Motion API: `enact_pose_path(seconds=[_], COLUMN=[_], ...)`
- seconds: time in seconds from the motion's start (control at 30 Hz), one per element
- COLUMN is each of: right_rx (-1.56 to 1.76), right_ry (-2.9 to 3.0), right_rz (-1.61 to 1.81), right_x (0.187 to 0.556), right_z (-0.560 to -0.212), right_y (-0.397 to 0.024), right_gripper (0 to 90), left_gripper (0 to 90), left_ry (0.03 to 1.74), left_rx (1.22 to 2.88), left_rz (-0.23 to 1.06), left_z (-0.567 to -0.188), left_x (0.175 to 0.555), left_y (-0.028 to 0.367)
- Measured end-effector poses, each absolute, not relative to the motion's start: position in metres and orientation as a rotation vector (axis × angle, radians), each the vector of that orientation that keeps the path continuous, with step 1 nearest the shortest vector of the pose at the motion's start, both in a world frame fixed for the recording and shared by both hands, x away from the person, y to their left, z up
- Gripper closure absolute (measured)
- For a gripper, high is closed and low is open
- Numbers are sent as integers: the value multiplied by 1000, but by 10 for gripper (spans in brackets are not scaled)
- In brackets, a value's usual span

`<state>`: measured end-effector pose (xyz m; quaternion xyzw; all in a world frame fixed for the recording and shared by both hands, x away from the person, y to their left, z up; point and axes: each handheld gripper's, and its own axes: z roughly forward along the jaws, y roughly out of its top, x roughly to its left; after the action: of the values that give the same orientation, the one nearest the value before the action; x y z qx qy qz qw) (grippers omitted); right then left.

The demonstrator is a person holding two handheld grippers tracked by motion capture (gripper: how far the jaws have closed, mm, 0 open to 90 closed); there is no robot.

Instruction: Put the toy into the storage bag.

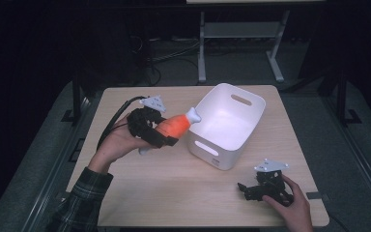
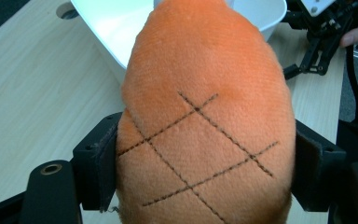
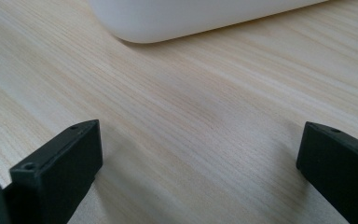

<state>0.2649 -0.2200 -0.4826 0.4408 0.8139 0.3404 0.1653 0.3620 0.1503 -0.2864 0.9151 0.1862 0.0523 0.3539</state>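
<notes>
Overhead first, high view: the left gripper [image 1: 162,133] is clamped on an orange plush drumstick [image 1: 174,125], held up off the wooden table [image 1: 174,193] just beside the near-left wall of a white bin [image 1: 251,116]. Long axis runs from lower left to upper right; the white knobbed bone end points toward the bin, and a pale tip pokes out below the jaws on the hand side. The right gripper [image 1: 249,189] rests low at the near right corner, well apart from the toy, holding nothing.

Left gripper view: jaws pressed against both flanks of the drumstick [image 2: 205,130] at its fat middle. Fuzzy pile, stitched criss-cross lines. Judged soft, light, squashy, not fragile; fabric should resist slipping. The thick orange belly looks the best hold, as taken here; the narrow bone end would likely pivot. The bin [image 2: 116,28] lies ahead, past the toy.

Right gripper view: jaws spread wide over bare wood, nothing between them; the bin's rounded corner [image 3: 177,23] is near, ahead.
</notes>
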Motion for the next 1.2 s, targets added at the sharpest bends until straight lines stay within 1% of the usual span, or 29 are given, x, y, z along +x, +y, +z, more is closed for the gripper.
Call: enact_pose_path(seconds=[0.5,1.2], right_rx=[1256,1259], right_ry=[2320,2319], right_rz=[970,967], right_x=[265,265], right_z=[-483,-482], right_y=[-220,-220], right_gripper=[0,0], left_gripper=[230,230], left_ry=[489,514], left_rx=[2365,2369], left_rz=[154,182], left_z=[-272,-266], left_x=[380,411], left_y=[136,93])
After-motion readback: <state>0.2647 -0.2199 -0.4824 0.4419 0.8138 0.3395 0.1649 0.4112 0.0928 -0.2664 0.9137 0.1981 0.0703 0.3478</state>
